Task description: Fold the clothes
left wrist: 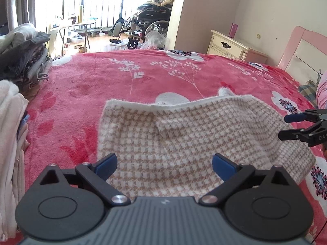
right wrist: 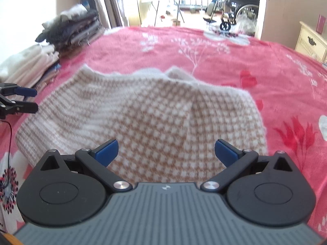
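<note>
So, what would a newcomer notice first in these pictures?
First, the beige-and-white checked sweater lying folded in the middle of the red floral blanket. Then both open grippers, left and right, above its near edge. Stacks of folded clothes sit at the left.

"DAS" letters on right hand-held gripper [left wrist: 286,126]; rest unreadable.

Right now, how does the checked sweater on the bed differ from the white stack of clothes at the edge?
The checked sweater lies alone, one loose fold, mid-blanket; the white stack has many pieces piled at the bed's edge. The sweater is tan-and-white patterned; the stack looks plain white. Both rest on the red blanket.
</note>
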Demonstrator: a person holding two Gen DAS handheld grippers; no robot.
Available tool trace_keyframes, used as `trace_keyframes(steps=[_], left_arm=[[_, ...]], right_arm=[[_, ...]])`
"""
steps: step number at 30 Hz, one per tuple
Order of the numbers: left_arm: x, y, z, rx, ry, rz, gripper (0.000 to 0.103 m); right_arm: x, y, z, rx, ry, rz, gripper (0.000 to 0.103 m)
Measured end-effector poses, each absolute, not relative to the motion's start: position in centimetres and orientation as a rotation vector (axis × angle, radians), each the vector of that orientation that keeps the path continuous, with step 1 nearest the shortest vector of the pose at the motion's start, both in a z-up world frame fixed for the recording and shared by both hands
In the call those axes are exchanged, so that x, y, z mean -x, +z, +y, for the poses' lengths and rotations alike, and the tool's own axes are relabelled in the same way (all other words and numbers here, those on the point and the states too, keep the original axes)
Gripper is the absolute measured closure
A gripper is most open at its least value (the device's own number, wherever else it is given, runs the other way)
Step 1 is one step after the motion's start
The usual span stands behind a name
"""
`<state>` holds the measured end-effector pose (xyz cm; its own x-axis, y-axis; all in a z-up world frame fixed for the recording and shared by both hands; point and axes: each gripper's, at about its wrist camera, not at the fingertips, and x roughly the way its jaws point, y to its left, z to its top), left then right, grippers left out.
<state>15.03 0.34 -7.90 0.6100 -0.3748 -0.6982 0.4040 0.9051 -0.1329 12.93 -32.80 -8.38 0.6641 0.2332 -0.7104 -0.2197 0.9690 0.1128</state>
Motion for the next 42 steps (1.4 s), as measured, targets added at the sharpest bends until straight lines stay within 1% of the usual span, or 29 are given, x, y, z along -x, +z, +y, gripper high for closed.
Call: trace_keyframes(steps=[2, 4, 5, 6, 7, 10, 11, 12, 13, 14, 15, 17, 18, 20, 23, 25, 27, 29, 31, 33, 35, 36, 39, 41, 42], left_arm=[[-15.3, -7.8, 0.3, -0.039, -0.445, 0.784, 0.01], [-15.7, -7.7, 0.0, -0.037, -0.448, 0.771, 0.016], [-15.9, -7.7, -0.1, -0.036, -0.452, 0.764, 0.017], [-16.1, -7.8, -0.4, -0.036, -0.455, 0.758, 0.022], [-16.3, -7.8, -0.7, -0.04, -0.461, 0.748, 0.03], [-17.0, -8.1, -2.2, -0.087, -0.477, 0.725, 0.039], [-17.3, -8.3, -2.8, -0.109, -0.481, 0.718, 0.041], [-17.6, -8.5, -3.4, -0.135, -0.483, 0.71, 0.046], [-17.9, -8.9, -3.9, -0.16, -0.482, 0.695, 0.051], [-18.2, -9.4, -4.3, -0.176, -0.478, 0.686, 0.052], [-18.8, -10.2, -4.6, -0.192, -0.468, 0.687, 0.052], [-20.3, -12.4, -4.9, -0.217, -0.427, 0.747, 0.053], [-21.1, -13.8, -4.7, -0.221, -0.396, 0.792, 0.057], [-21.7, -15.0, -3.8, -0.175, -0.393, 0.812, 0.057], [-21.7, -13.6, -3.2, -0.12, -0.425, 0.795, 0.058], [-21.8, -12.5, -3.2, -0.111, -0.463, 0.75, 0.057], [-22.6, -12.3, -3.9, -0.136, -0.471, 0.729, 0.055], [-24.2, -13.5, -4.6, -0.177, -0.431, 0.756, 0.055], [-26.0, -15.6, -4.6, -0.171, -0.385, 0.807, 0.053], [-26.3, -15.7, -4.0, -0.119, -0.385, 0.8, 0.053], [-26.1, -15.1, -3.8, -0.111, -0.38, 0.793, 0.053], [-26.0, -14.8, -3.6, -0.099, -0.379, 0.786, 0.054], [-26.0, -14.5, -2.9, -0.093, -0.385, 0.771, 0.053], [-26.4, -15.1, -2.7, -0.093, -0.382, 0.775, 0.051], [-26.7, -15.4, -2.5, -0.092, -0.381, 0.777, 0.051]], right_arm=[[-12.9, -8.2, -32.3, -0.026, 0.265, 0.773, 0.008], [-13.0, -8.3, -31.6, -0.013, 0.27, 0.748, 0.018], [-13.2, -8.4, -31.2, -0.003, 0.271, 0.738, 0.021], [-13.4, -8.6, -30.7, 0.002, 0.277, 0.729, 0.032], [-13.7, -8.7, -30.3, 0.005, 0.282, 0.721, 0.042], [-15.2, -9.2, -29.5, -0.018, 0.29, 0.712, 0.053], [-15.8, -9.4, -29.3, -0.028, 0.297, 0.71, 0.055], [-16.3, -9.6, -29.0, -0.026, 0.303, 0.708, 0.061], [-16.7, -9.8, -28.7, -0.017, 0.306, 0.704, 0.068], [-17.2, -10.0, -28.4, -0.009, 0.309, 0.702, 0.071], [-17.7, -10.5, -28.4, -0.004, 0.304, 0.707, 0.077], [-18.9, -12.4, -28.6, 0.014, 0.284, 0.74, 0.079], [-19.4, -13.1, -28.7, 0.019, 0.276, 0.753, 0.082], [-19.8, -13.3, -29.0, 0.001, 0.276, 0.756, 0.083], [-20.2, -13.4, -29.5, -0.025, 0.277, 0.757, 0.086], [-19.7, -11.8, -30.0, -0.037, 0.274, 0.72, 0.086], [-20.0, -11.5, -30.3, -0.01, 0.242, 0.703, 0.086], [-21.3, -12.8, -30.8, 0.009, 0.204, 0.727, 0.086], [-22.8, -15.2, -31.2, 0.001, 0.194, 0.759, 0.09], [-23.3, -16.3, -30.9, 0.038, 0.191, 0.73, 0.09], [-23.1, -15.3, -30.4, 0.077, 0.182, 0.728, 0.09], [-22.7, -14.4, -31.0, 0.06, 0.17, 0.715, 0.09], [-21.4, -12.0, -33.2, 0.006, 0.117, 0.676, 0.09], [-21.2, -12.0, -35.2, 0.002, 0.043, 0.691, 0.089], [-21.6, -13.0, -36.2, 0.007, 0.004, 0.725, 0.089]])
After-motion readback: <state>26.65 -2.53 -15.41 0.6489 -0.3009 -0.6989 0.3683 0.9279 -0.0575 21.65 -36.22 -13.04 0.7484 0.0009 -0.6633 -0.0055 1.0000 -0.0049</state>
